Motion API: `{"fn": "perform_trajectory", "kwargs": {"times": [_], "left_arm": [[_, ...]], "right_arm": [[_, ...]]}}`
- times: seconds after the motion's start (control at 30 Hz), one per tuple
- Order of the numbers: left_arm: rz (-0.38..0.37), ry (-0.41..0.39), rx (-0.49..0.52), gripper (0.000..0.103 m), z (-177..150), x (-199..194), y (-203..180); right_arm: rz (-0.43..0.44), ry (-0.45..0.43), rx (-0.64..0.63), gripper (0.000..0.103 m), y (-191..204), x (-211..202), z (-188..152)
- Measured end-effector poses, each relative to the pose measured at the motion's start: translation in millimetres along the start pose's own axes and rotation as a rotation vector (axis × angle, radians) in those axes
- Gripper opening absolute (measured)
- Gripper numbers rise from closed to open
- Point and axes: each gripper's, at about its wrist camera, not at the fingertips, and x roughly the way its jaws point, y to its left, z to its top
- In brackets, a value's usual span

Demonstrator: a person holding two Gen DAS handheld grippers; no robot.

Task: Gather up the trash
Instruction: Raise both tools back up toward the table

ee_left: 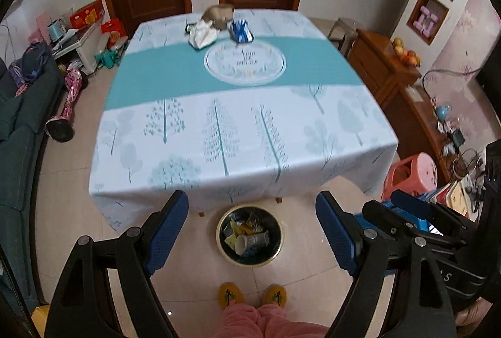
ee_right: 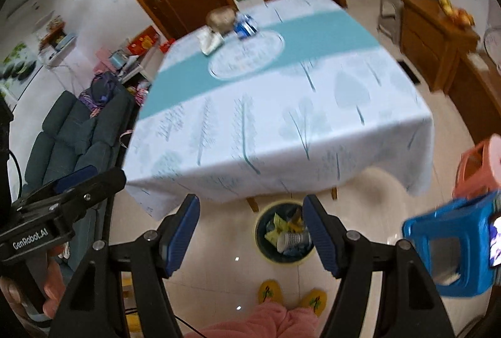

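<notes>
A round trash bin (ee_left: 249,239) stands on the floor in front of the table (ee_left: 244,131) and holds a paper cup (ee_left: 252,241) and yellow wrappers; it also shows in the right wrist view (ee_right: 284,234). My left gripper (ee_left: 252,231) is open and empty above the bin. My right gripper (ee_right: 252,233) is open and empty, held above the floor beside the bin. At the table's far side lie a white crumpled wrapper (ee_left: 203,36), a brown lump (ee_left: 219,14) and a blue-white packet (ee_left: 241,30), also seen in the right wrist view (ee_right: 245,26).
A dark sofa (ee_left: 18,125) stands at the left. A pink stool (ee_left: 410,173) and a blue stool (ee_right: 451,247) stand at the right, with a wooden cabinet (ee_left: 385,72) behind. The person's yellow slippers (ee_left: 230,295) are near the bin.
</notes>
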Motion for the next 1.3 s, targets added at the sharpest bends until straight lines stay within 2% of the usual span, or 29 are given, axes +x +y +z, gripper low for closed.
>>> {"fn": "perform_trajectory", "kwargs": {"times": [0.2, 0.4, 0.6, 0.8, 1.0, 1.1, 1.3], "left_arm": [[0.01, -0.077, -0.022, 0.082, 18, -22, -6], [0.04, -0.163, -0.055, 0.082, 34, -40, -8], [0.049, -0.184, -0.08, 0.082, 44, -42, -2], [0.036, -0.181, -0.12, 0.082, 68, -31, 21], [-0.005, -0.149, -0.142, 0.082, 121, 8, 56], [-0.037, -0.117, -0.135, 0.082, 163, 38, 79], [-0.06, -0.04, -0.112, 0.082, 247, 111, 119]], "right_arm": [[0.026, -0.06, -0.088, 0.068, 17, -21, 28], [0.048, -0.085, -0.147, 0.068, 25, -28, 54], [0.041, -0.099, -0.198, 0.068, 32, -23, 74], [0.041, -0.082, -0.183, 0.068, 36, -6, 94], [0.033, -0.062, -0.163, 0.068, 44, 28, 130], [0.008, -0.064, -0.135, 0.068, 49, 46, 154], [-0.055, -0.05, -0.082, 0.068, 61, 107, 223]]}}
